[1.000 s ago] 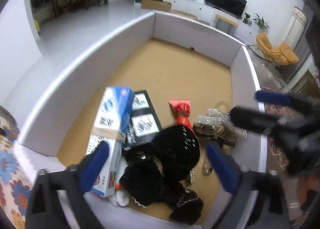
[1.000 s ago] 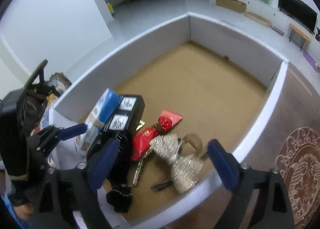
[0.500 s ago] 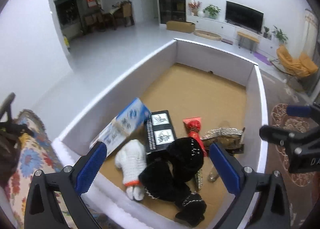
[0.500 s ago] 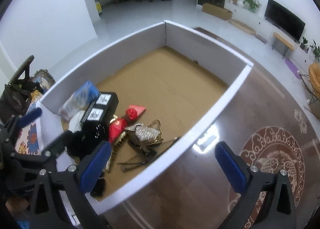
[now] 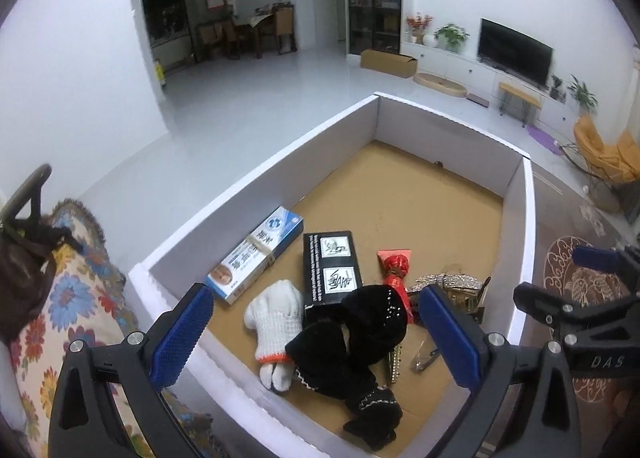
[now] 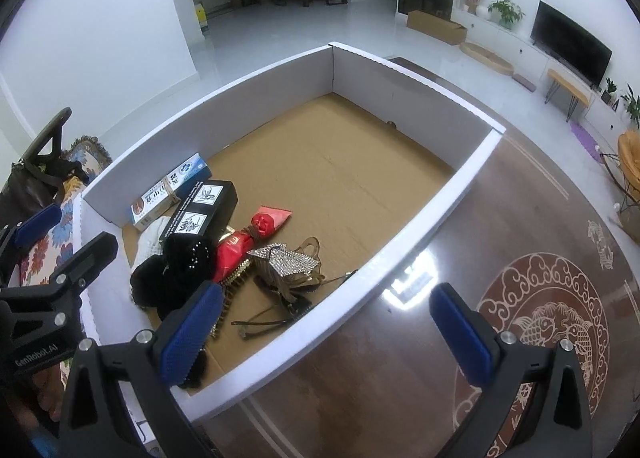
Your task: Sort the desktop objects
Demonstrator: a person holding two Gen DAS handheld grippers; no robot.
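- Left gripper, jaws apart and empty, hangs over a black beaded garment in the cardboard tray.
- Right gripper, jaws wide and empty, sits above the tray's near wall, the sequined bow just beyond.

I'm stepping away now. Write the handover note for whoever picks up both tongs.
Left tongs: open, empty, above the near end of the box.
Right tongs: open, empty, over the box's right wall.
Things piled at the near end: toothpaste carton, black box, white glove, black cloth, red packet, glitter bow, glasses.
Done: nothing visibly sorted.
Left: everything.
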